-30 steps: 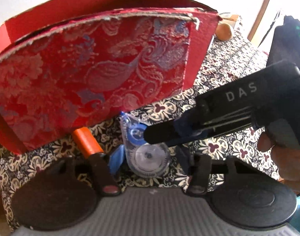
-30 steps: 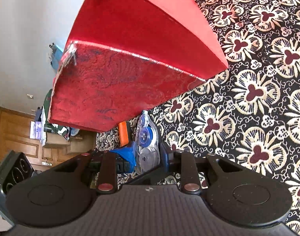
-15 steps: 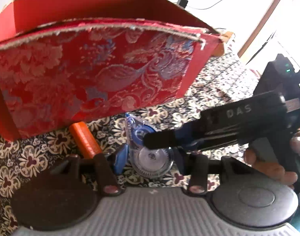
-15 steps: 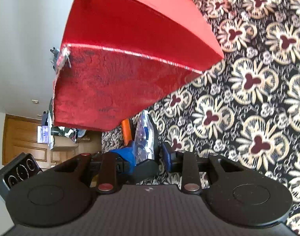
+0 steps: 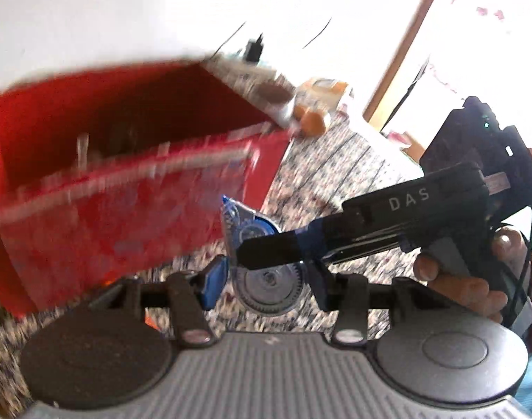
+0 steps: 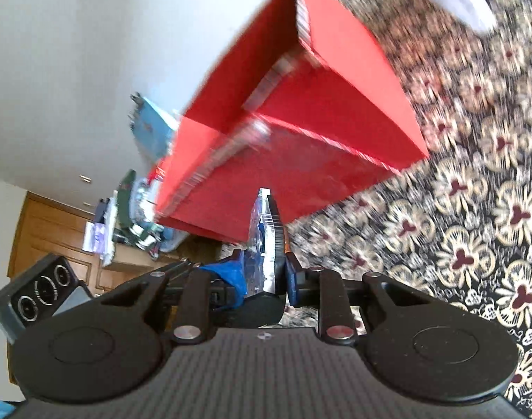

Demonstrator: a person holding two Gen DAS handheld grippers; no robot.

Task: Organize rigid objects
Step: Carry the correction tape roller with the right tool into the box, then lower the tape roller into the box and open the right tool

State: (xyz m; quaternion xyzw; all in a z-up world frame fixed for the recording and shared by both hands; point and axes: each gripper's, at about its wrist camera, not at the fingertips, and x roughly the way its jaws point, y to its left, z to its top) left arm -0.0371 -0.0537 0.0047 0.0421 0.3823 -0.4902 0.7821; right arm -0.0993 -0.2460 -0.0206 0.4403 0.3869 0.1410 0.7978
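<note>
Left wrist view: The correction-tape dispenser (image 5: 262, 262), clear with a blue reel and a grey gear, sits between the fingers of the left gripper (image 5: 266, 281). The blue pads appear to stand slightly off its sides; contact cannot be confirmed, so whether this claw is clenched or released cannot be told. The right gripper (image 5: 245, 256) reaches in from the right, held level, its black fingers lying across the dispenser's face. The person's right hand (image 5: 461, 279) wraps the handle at the far right. The red box (image 5: 126, 209) stands just beyond and to the left, its open top and dark interior visible, the frame heavily blurred. An orange item (image 5: 313, 120) lies far off by the box's right corner.

Right wrist view: The right gripper (image 6: 266, 276) is clenched on the dispenser (image 6: 266, 241), which stands edge-on between the blue pads and points toward the red box (image 6: 301, 146). The patterned tablecloth (image 6: 475, 209) fills the right side. The tool is rolled so the box appears tilted.

Judgement: The step in hand appears to be carrying the dispenser into the box. It should clear the near wall before any release. The grip should stay firm, since the smooth plastic shell could slip, and release should occur low inside.
</note>
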